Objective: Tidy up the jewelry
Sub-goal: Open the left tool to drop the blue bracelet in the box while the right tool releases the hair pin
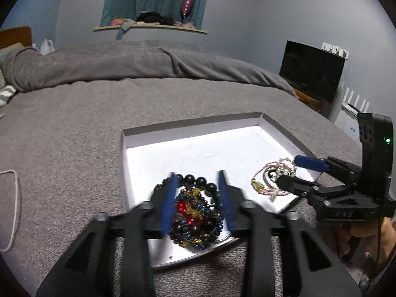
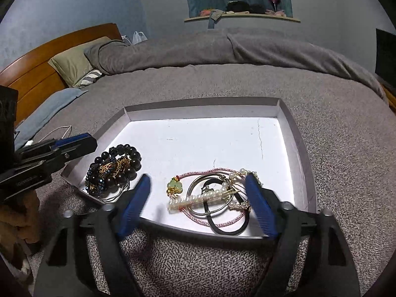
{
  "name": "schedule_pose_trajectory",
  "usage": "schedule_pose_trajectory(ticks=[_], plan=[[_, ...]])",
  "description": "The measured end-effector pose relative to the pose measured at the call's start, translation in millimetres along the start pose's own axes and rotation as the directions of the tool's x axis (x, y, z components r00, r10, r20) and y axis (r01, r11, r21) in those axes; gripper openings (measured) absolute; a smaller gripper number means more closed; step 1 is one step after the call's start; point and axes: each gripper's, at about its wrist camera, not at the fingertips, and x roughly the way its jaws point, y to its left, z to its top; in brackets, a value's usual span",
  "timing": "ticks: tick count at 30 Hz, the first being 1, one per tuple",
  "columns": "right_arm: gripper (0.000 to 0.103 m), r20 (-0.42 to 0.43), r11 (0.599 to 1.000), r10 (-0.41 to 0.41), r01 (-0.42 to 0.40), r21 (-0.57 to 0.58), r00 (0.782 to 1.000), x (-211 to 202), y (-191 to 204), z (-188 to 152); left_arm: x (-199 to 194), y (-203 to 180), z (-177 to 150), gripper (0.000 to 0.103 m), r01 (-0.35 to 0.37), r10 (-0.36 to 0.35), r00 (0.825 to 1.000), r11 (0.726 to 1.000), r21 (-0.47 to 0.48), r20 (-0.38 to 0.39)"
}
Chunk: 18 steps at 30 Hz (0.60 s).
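A shallow white tray (image 1: 198,123) (image 2: 198,104) lies on the grey bedspread. A heap of dark beaded bracelets with blue, gold and red beads (image 1: 195,212) (image 2: 113,170) sits in its near left corner. My left gripper (image 1: 198,177) is open, its blue fingers on either side of this heap; it also shows in the right wrist view (image 2: 74,142). A second heap, with a pearl hair clip (image 2: 198,199), a pink cord with a green pendant (image 2: 175,185), hoops and a black hair tie, lies near the right (image 1: 272,178). My right gripper (image 2: 198,180) (image 1: 289,170) is open around it.
The bed (image 2: 222,74) runs back to a folded grey blanket (image 1: 123,61) and pillows (image 2: 71,61) by a wooden headboard. A white cable (image 1: 14,198) lies on the cover to the left. A dark screen (image 1: 311,74) stands at the right.
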Motion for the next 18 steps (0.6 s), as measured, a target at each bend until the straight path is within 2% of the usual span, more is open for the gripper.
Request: schedule_pose_trajectory(ticks=[2, 4, 5, 6, 7, 10, 13, 18], plan=[[0.084, 0.011, 1.0, 0.002, -0.002, -0.006, 1.0, -3, 1, 0, -3, -1, -1, 0.055, -0.012, 0.012, 1.0, 1.0, 0.006, 0.009], [0.084, 0.013, 1.0, 0.001, -0.001, -0.008, 1.0, -4, 1, -1, -5, -2, -1, 0.056, -0.02, 0.02, 1.0, 1.0, 0.014, 0.011], [0.084, 0.013, 1.0, 0.003, -0.002, -0.009, 1.0, -5, 1, -1, -7, -2, -2, 0.063, -0.026, 0.026, 1.0, 1.0, 0.016, 0.013], [0.084, 0.014, 1.0, 0.003, -0.003, -0.011, 1.0, -6, 1, -2, -9, -2, -3, 0.077, -0.034, 0.034, 0.999, 0.999, 0.017, 0.018], [0.084, 0.017, 1.0, 0.003, -0.003, -0.015, 1.0, -9, 1, -3, -11, -3, -3, 0.08, -0.041, 0.04, 0.999, 0.999, 0.017, 0.026], [0.085, 0.025, 1.0, -0.004, 0.004, -0.023, 1.0, -15, 1, -6, -18, -7, -6, 0.081, -0.042, 0.042, 0.998, 0.999, 0.026, 0.037], [0.088, 0.035, 0.999, -0.012, 0.013, -0.035, 0.999, -22, 2, -11, -26, -13, -11, 0.093, -0.065, 0.063, 0.996, 0.997, 0.039, 0.064], [0.091, 0.063, 0.998, -0.021, 0.024, -0.057, 0.998, -41, 3, -22, -41, -25, -22, 0.097, -0.088, 0.081, 0.991, 0.994, 0.059, 0.104]])
